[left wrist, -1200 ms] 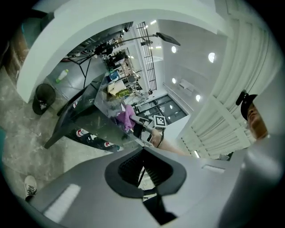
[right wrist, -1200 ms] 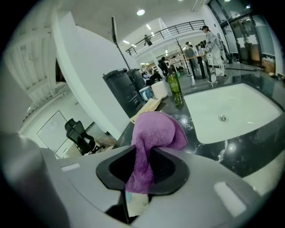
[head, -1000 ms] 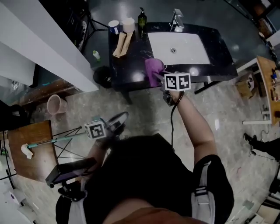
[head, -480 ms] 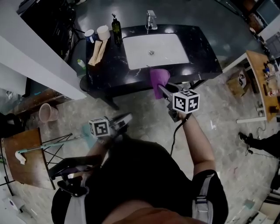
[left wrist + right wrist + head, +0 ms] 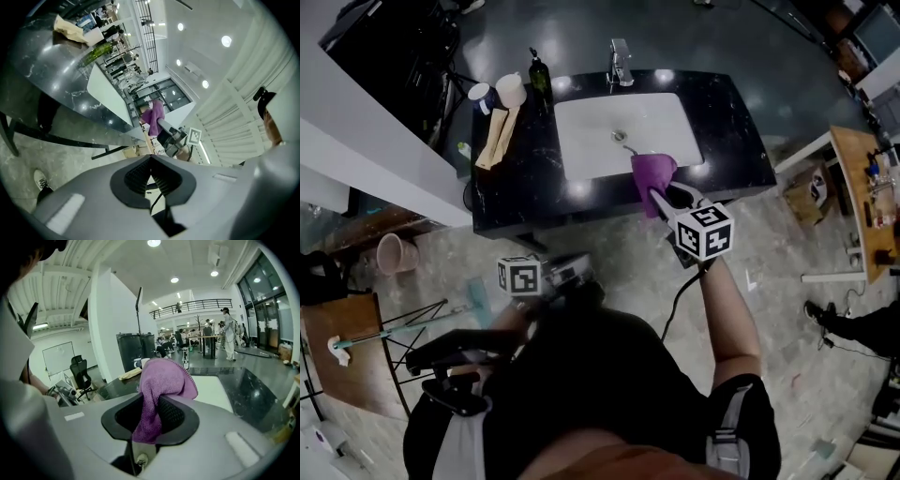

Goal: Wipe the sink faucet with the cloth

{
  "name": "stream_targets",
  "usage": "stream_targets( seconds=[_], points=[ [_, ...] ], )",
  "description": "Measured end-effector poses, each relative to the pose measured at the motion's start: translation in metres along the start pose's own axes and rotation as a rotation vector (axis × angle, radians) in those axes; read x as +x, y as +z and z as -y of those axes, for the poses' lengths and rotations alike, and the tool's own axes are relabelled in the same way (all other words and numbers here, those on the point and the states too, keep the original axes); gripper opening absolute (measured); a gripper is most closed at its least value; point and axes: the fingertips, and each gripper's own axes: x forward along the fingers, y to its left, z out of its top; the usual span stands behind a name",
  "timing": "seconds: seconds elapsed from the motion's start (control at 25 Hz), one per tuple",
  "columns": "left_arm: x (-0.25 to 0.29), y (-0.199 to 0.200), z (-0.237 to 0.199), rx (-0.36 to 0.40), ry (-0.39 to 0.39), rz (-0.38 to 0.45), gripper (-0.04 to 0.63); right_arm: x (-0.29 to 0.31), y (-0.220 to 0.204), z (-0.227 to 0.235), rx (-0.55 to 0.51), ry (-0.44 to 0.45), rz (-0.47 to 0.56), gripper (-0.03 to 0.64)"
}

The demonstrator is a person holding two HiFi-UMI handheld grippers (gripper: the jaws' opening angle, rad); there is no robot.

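Observation:
A purple cloth (image 5: 652, 173) hangs from my right gripper (image 5: 661, 194), which is shut on it over the front right rim of the white sink basin (image 5: 609, 136). In the right gripper view the cloth (image 5: 161, 383) is bunched between the pads and droops over them. The chrome faucet (image 5: 620, 62) stands at the far side of the basin, well apart from the cloth. My left gripper (image 5: 574, 272) is low in front of the black counter (image 5: 516, 183), shut and empty. In the left gripper view the jaws (image 5: 150, 174) are pressed together, and the cloth (image 5: 154, 116) shows beyond them.
On the counter left of the basin stand a dark soap bottle (image 5: 540, 75), two cups (image 5: 511, 89) and a tan folded piece (image 5: 495, 136). A pink bin (image 5: 394, 253) and a wooden stool (image 5: 337, 347) are at the left; a wooden table (image 5: 867, 187) is at the right.
My right gripper has carried the cloth off the counter's front edge, and it now hangs at the basin's front right rim. The left gripper has come closer to the counter, still shut.

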Motion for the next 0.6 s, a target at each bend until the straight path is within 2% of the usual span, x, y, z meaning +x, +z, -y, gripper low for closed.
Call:
stream_targets(
  seconds=[0.12,0.28,0.44,0.6],
  points=[
    [0.019,0.03,-0.011,-0.009,-0.029,0.015,0.0,0.026,0.028,0.021,-0.102,-0.013,-0.032,0.1],
    [0.028,0.075,-0.025,-0.014,-0.047,0.066,0.002,0.063,0.069,0.05,-0.289,-0.05,-0.087,0.1],
    [0.025,0.111,-0.042,-0.03,-0.03,0.118,0.002,0.094,0.114,0.082,-0.42,-0.104,-0.095,0.1],
    [0.02,0.13,-0.058,-0.048,0.003,0.161,0.001,0.119,0.153,0.115,-0.57,-0.164,-0.118,0.1]
  ],
)
